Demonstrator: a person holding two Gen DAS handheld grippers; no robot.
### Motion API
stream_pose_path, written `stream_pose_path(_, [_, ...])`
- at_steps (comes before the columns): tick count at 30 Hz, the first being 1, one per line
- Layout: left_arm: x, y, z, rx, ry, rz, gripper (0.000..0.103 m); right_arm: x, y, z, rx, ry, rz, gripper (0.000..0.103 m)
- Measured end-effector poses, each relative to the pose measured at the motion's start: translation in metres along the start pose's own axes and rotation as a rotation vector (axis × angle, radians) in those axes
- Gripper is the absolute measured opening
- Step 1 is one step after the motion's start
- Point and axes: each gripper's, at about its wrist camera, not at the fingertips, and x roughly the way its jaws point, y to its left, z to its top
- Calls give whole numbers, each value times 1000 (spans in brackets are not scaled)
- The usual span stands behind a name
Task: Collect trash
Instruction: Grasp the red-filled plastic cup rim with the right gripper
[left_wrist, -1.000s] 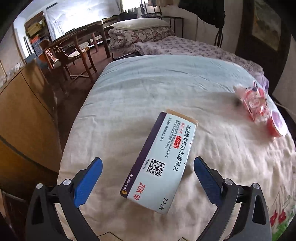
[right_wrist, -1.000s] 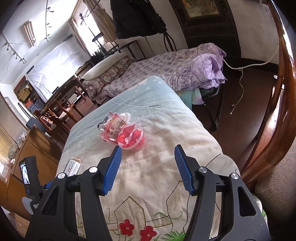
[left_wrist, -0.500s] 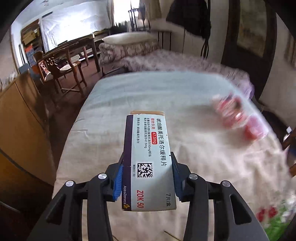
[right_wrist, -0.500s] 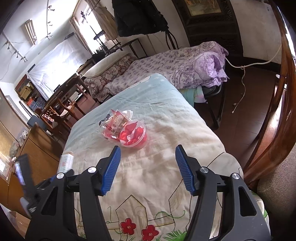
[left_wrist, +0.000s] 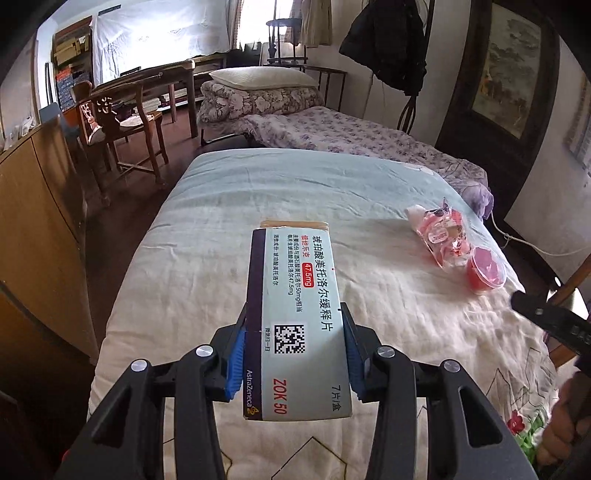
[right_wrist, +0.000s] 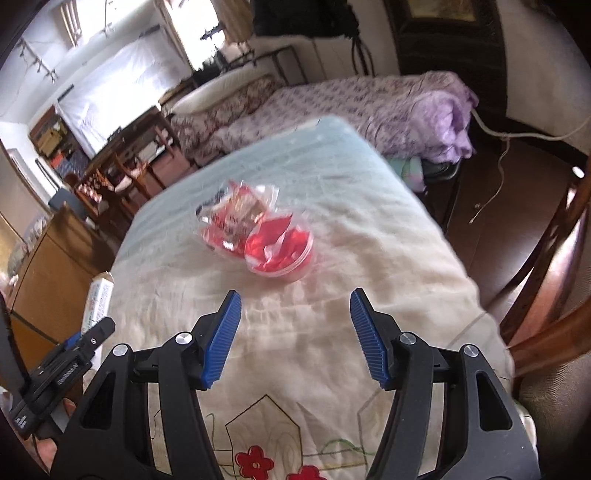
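- Left gripper (left_wrist: 293, 349) was clamped on the medicine box (left_wrist: 295, 325), lifted clear of the bed (left_wrist: 221, 206).
- Right gripper (right_wrist: 295, 332) hung open before the red cup (right_wrist: 282, 251) and wrapper (right_wrist: 229, 218); closing on them looked next.

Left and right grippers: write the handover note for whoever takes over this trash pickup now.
Left gripper: shut on the medicine box, held above the bed.
Right gripper: open, empty, hanging over the quilt short of the red plastic cup.
Not collected: the cup and the crinkled snack wrapper touching it, both lying on the bed.
Done: box gripped. Left: drop the box off, then pick up cup and wrapper. No trash bin shows in either view.
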Motion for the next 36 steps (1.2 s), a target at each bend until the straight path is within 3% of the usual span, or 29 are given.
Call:
stream_pose_path(7, [-3,3,-2,-13,-1,-11,44,20,23,11,-88,4,-19,61])
stream_pose_path(12, [-4,4,-2,-24,-2,-16,44,32,50,16,-217,-31,-113,67])
stream_pose_path(19, [-4,3,-1,-31,3,-28,44,50,49,30,-181,-16,-166,71])
stream_pose_path(21, [-4,3,-2,-31,3,-31,44,51,44,32,-153,-11,-150,66])
stream_pose_path(22, [-5,3,-2,-31,2,-30,44,48,42,33,-138,-5,-127,55])
stream_pose_path(27, [-8,6,-1,-39,-11,-37,44,7,43,24,-128,-89,26,55])
stream_pose_path(30, [-9,8,-1,-51,-13,-43,44,-6,41,9,-115,-63,119,55])
stream_pose_path(36, [-10,9,-1,-55,-12,-45,44,-7,44,-8,-133,-15,130,56])
